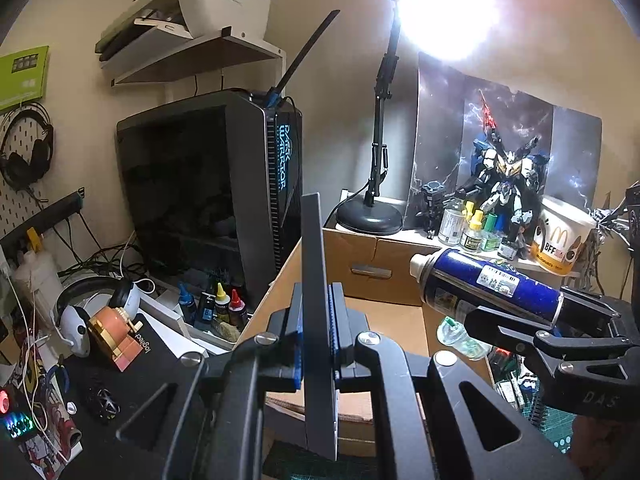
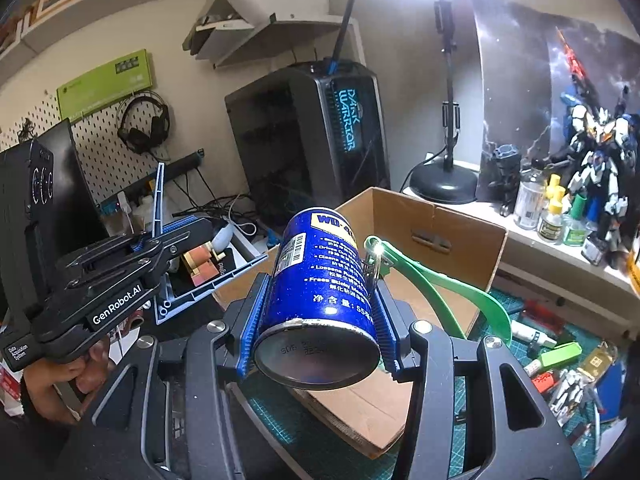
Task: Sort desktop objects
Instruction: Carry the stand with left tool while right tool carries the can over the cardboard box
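My left gripper (image 1: 318,336) is shut on a flat grey triangular ruler (image 1: 316,280), held upright on edge over the near wall of an open cardboard box (image 1: 376,268). In the right wrist view the left gripper (image 2: 160,240) and its ruler (image 2: 158,200) hang left of the box (image 2: 436,224). My right gripper (image 2: 320,312) is shut on a blue WD-40 spray can (image 2: 320,280), held tilted above the box. That can (image 1: 484,280) also shows at the right of the left wrist view. A green plastic tool (image 2: 452,284) and a clear bottle (image 1: 460,334) lie inside the box.
A dark PC tower (image 1: 208,196) stands behind the box on the left. A black lamp base (image 1: 370,218), small bottles (image 1: 468,224), a robot model (image 1: 504,184) and a paper cup (image 1: 560,236) sit on the shelf behind. Ink bottles (image 1: 218,306) and headphones (image 1: 84,312) crowd the left. Loose items (image 2: 560,360) lie on the green mat.
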`<state>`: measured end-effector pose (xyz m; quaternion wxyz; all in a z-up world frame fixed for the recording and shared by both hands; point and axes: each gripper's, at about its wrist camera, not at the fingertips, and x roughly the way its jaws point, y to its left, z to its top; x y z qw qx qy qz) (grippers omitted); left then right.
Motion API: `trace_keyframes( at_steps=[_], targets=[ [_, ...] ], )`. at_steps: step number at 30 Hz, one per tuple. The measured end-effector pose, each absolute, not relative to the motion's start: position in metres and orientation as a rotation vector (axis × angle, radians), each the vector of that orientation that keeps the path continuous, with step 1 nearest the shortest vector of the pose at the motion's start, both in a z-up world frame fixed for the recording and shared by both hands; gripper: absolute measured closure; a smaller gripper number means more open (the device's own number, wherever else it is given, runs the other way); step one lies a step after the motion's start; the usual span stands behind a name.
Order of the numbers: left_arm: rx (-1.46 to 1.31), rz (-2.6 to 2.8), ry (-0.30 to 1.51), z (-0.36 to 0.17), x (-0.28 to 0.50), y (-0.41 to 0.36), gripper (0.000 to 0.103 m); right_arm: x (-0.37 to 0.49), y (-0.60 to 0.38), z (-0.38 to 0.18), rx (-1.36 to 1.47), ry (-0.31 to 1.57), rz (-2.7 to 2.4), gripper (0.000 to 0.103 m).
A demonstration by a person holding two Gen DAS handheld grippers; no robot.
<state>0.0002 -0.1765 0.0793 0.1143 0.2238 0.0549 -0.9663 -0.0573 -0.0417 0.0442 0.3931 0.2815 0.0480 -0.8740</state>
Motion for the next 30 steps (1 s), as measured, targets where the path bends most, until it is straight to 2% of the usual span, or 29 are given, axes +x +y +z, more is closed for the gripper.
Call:
trace_keyframes(
  at_steps=[18,30],
  targets=[
    [0.752,-2.784,0.002,0.086,-0.074,-0.183,0.093,-0.122,-0.050,0.052,0.775,0.154,-2.216,0.058],
    [0.977,-2.703,-0.063,0.051,-0.154,-0.207,0.093,-0.198,-0.069,0.022,0.936,0.181,-2.177,0.058]
  ],
)
